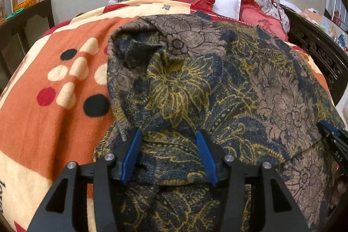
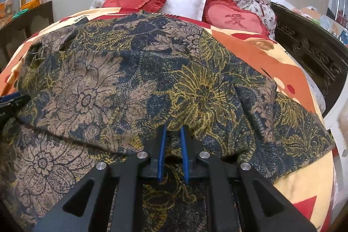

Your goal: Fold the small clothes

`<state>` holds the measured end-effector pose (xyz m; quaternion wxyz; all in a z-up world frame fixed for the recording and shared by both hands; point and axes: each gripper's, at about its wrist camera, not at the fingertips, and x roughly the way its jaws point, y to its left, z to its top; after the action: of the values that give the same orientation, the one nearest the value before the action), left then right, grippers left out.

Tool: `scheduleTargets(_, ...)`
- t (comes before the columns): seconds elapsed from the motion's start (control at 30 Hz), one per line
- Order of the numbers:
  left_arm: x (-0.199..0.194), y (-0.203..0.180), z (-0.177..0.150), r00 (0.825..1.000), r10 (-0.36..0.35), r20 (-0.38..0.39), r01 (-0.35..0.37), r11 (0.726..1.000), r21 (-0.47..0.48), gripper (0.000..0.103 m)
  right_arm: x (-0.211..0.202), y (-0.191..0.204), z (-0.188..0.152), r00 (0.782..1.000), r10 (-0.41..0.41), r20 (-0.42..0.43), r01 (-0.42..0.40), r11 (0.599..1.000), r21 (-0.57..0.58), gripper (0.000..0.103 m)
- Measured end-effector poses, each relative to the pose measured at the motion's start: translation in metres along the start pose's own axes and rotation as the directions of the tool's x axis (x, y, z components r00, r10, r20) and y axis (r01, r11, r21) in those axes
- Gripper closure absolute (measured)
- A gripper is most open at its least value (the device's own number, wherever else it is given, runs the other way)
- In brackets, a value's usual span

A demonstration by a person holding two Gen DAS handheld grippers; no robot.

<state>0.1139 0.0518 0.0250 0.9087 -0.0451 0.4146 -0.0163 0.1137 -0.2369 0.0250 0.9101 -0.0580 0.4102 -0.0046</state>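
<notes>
1. The left gripper (image 1: 168, 134) is seen in its own wrist view with the two blue-padded fingers (image 1: 131, 156) spread wide apart, the tips pointing towards 12 o'clock.
2. Cloth is spanned by these parted jaws, but nothing is pinched between them.
3. The right gripper (image 2: 174, 129) is seen in its own wrist view with the blue pads (image 2: 162, 151) drawn near together, a narrow gap being left.
4. Whether cloth is clamped in that gap cannot be told.
5. The right gripper is glimpsed at 4 o'clock in the left view, and the left gripper at 9 o'clock in the right view.
</notes>
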Motion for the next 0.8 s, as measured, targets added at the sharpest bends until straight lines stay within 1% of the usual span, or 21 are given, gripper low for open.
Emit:
scheduleTargets(0.1,0.001,0.0,0.0,1.0,0.001,0.0,-0.001,1.0,0.001,0.048,0.001,0.0,0.0,1.0,0.006,0.003,-0.006,1.0,0.006,0.088)
scheduleTargets(0.2,0.002,0.001,0.0,1.0,0.002,-0.002,-0.002,1.0,0.002,0.048,0.0,-0.003,0.0,0.999,0.042,0.011,-0.042,0.999,0.02,0.084)
scheduleTargets(0.27,0.002,0.003,0.0,1.0,-0.003,-0.003,0.003,1.0,-0.002,0.048,-0.002,-0.006,0.0,0.995,0.094,0.021,-0.095,0.995,0.026,0.071)
scheduleTargets(0.3,0.002,0.003,0.001,1.0,-0.004,-0.004,0.004,1.0,-0.003,0.048,-0.003,-0.007,0.0,0.993,0.114,0.021,-0.115,0.993,0.024,0.068)
scheduleTargets(0.33,0.003,0.002,0.001,1.0,-0.002,-0.005,0.002,1.0,-0.001,0.047,-0.004,-0.009,0.0,0.989,0.146,0.018,-0.147,0.989,0.028,0.062)
scheduleTargets(0.37,0.003,0.002,0.001,1.0,0.004,-0.005,-0.004,1.0,0.004,0.047,-0.005,-0.009,0.001,0.987,0.162,0.01,-0.162,0.986,0.035,0.059)
scheduleTargets(0.43,0.003,0.0,0.001,1.0,0.016,-0.006,-0.016,1.0,0.013,0.047,-0.007,-0.009,0.006,0.982,0.181,-0.045,-0.178,0.983,0.051,0.059)
scheduleTargets(0.47,0.003,-0.001,0.001,1.0,0.02,-0.006,-0.02,1.0,0.017,0.047,-0.009,-0.008,0.008,0.984,0.167,-0.064,-0.164,0.985,0.05,0.059)
scheduleTargets(0.53,0.003,-0.001,0.001,1.0,0.021,-0.006,-0.02,1.0,0.018,0.047,-0.021,-0.011,0.015,0.994,0.091,-0.063,-0.087,0.994,0.064,0.059)
scheduleTargets(0.57,0.003,-0.001,0.001,1.0,0.019,-0.006,-0.018,1.0,0.016,0.047,-0.027,-0.014,0.017,0.994,0.099,-0.048,-0.095,0.992,0.082,0.059)
scheduleTargets(0.63,0.003,-0.003,0.0,1.0,0.02,-0.006,-0.02,1.0,0.017,0.047,-0.034,-0.022,0.019,0.99,0.14,-0.032,-0.135,0.983,0.125,0.059)
scheduleTargets(0.67,0.003,-0.002,0.0,1.0,0.022,-0.006,-0.022,1.0,0.018,0.047,-0.03,-0.023,0.018,0.989,0.131,-0.063,-0.123,0.985,0.117,0.059)
scheduleTargets(0.7,0.003,-0.003,0.0,1.0,0.026,-0.006,-0.026,0.999,0.021,0.047,-0.021,-0.021,0.018,0.986,0.117,-0.12,-0.107,0.99,0.089,0.059)
scheduleTargets(0.73,0.002,-0.004,0.0,1.0,0.03,-0.006,-0.03,0.999,0.024,0.047,-0.007,-0.017,0.016,0.972,0.094,-0.216,-0.085,0.995,0.052,0.059)
scheduleTargets(0.77,0.002,-0.005,0.0,0.999,0.034,-0.005,-0.034,0.999,0.026,0.047,0.0,-0.014,0.014,0.959,0.086,-0.268,-0.079,0.996,0.038,0.059)
scheduleTargets(0.8,0.002,-0.005,0.001,0.999,0.036,-0.005,-0.036,0.999,0.028,0.047,-0.002,-0.014,0.015,0.961,0.075,-0.266,-0.066,0.997,0.04,0.059)
